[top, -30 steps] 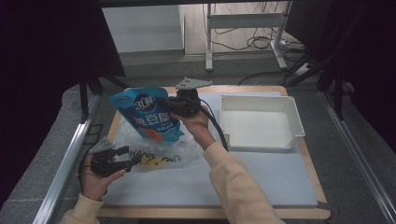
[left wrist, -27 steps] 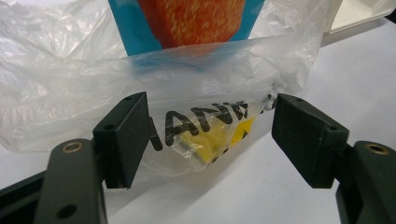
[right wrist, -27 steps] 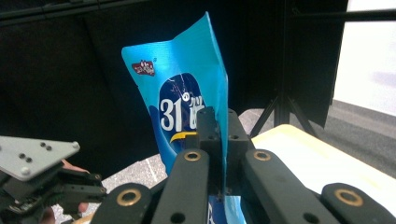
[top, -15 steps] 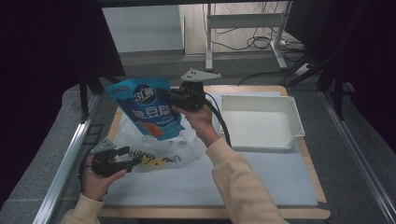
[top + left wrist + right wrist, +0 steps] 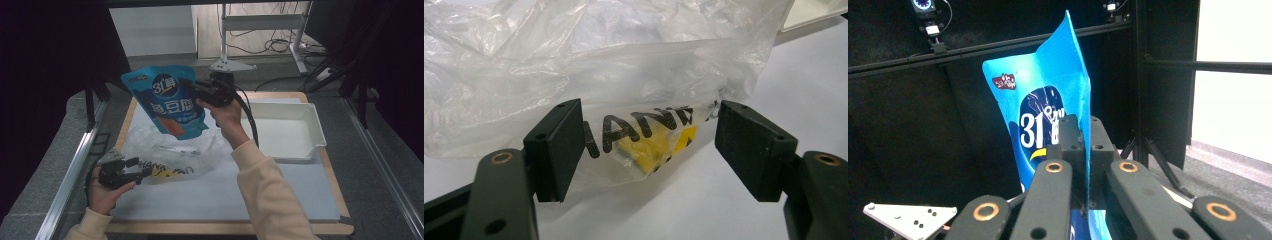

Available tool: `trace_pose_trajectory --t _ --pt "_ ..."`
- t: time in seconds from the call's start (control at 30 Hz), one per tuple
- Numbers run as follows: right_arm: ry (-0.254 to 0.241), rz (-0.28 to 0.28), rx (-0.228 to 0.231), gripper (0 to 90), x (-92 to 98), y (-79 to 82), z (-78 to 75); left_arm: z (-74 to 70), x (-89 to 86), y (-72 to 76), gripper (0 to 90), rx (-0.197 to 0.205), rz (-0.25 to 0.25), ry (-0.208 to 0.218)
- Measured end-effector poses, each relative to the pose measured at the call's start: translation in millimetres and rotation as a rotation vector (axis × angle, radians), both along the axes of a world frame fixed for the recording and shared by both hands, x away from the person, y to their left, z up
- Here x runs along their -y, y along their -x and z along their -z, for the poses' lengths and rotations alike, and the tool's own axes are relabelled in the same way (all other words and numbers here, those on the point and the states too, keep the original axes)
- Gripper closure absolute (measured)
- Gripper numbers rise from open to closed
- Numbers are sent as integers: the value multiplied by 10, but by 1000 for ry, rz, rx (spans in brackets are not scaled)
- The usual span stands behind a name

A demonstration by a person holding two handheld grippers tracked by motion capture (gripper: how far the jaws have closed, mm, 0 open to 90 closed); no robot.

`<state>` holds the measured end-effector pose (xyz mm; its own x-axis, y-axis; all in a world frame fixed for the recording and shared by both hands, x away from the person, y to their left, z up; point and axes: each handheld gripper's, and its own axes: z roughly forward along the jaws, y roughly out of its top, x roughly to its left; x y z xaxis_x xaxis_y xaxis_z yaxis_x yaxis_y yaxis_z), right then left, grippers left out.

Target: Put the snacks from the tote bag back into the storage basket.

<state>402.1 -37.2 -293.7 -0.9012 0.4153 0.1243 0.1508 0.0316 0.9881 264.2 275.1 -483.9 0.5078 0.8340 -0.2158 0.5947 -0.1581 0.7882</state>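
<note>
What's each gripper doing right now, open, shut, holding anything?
Left gripper: open, jaws either side of the clear plastic bag, not pressing it.
Right gripper: shut on the blue pouch, held up above the table.

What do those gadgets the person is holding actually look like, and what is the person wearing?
Each hand holds a black tool. The left gripper ends in two flat, rectangular black pads on arms with brass-coloured rivets; the right gripper is built the same way. Each carries a grey three-cornered plate on top, and a black cable trails from it. The person's sleeves are pale peach.
</note>
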Motion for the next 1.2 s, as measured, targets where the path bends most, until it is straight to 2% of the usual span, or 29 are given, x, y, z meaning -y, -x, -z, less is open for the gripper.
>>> trace_pose_trajectory --t 0.23,0.4,0.83,1.2 --pt "-1 30 28 888 171 16 -152 2 4 -3 287 -2 -1 -5" --pt "-7 44 28 888 276 5 -216 0 -1 -1 287 -1 -2 -2" --pt "-12 82 24 888 492 -67 -196 4 -2 -6 287 -2 -4 -4" --pt "-21 108 6 888 603 -135 -147 2 -8 -7 287 -1 -4 -7"
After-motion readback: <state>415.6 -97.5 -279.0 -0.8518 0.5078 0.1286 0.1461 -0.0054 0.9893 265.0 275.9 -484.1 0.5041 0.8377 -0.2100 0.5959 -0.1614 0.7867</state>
